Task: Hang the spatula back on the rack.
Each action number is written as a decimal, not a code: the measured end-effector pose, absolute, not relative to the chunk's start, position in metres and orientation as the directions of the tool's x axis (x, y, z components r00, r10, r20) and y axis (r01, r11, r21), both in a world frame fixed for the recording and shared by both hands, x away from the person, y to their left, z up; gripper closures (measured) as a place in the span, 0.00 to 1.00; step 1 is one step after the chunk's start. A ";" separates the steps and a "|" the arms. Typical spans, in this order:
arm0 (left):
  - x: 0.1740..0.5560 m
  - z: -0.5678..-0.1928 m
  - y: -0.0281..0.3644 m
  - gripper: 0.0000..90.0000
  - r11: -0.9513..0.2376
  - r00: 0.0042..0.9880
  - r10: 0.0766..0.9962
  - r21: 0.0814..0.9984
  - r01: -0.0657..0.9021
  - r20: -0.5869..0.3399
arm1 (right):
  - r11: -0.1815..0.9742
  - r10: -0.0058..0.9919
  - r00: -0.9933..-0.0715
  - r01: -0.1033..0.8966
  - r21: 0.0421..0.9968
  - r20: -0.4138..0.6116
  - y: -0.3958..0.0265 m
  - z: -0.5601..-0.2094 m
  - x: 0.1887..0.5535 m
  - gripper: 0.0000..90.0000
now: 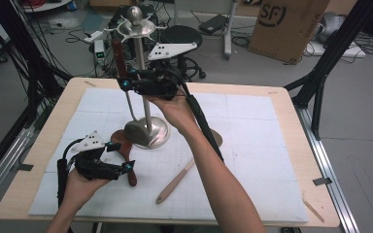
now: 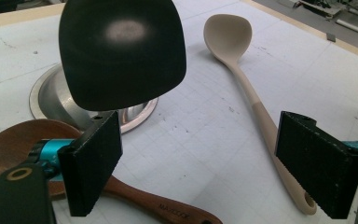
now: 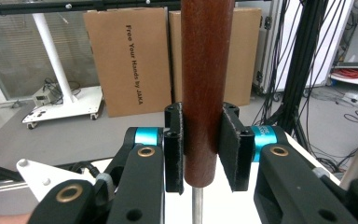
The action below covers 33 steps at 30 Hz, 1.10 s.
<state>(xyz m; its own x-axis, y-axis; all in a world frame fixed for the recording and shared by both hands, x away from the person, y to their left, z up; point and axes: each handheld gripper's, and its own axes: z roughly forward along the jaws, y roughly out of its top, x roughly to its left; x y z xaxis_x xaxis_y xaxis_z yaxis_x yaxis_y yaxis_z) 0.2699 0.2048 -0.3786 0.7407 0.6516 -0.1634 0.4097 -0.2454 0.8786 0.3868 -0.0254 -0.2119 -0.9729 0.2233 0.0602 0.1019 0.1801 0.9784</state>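
The dark red-brown wooden handle (image 3: 207, 88) of a steel ladle (image 1: 137, 130) is clamped upright between the pads of the right gripper (image 3: 204, 149), high beside the post of the polished steel utensil stand (image 1: 143, 77). It is held vertical, in all likelihood, so that its top can be brought to the ringed hooks at the stand's head (the hanging end itself is blurred). The ladle's bowl hangs low against the stand's round base, near the middle of the white mat (image 1: 252, 145).

The left gripper (image 2: 200, 163) is kept low near the mat's left front corner, its jaws standing wide with nothing between them. Below it lie a dark brown wooden spoon (image 2: 121, 196) and, farther right, a pale beige long-handled spoon (image 2: 247, 84), probably awaiting hanging.
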 end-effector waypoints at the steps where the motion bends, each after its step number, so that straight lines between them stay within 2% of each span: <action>1: 0.270 -0.379 0.205 0.17 -0.245 0.742 0.649 0.879 0.410 -0.165 | 0.181 0.223 -0.973 0.102 0.978 0.060 -0.025 -0.212 0.387 0.81; 33: 0.269 -0.379 0.205 0.17 -0.252 0.748 0.644 0.879 0.406 -0.161 | 0.159 0.311 -0.947 0.132 0.978 0.077 -0.023 -0.210 0.401 0.81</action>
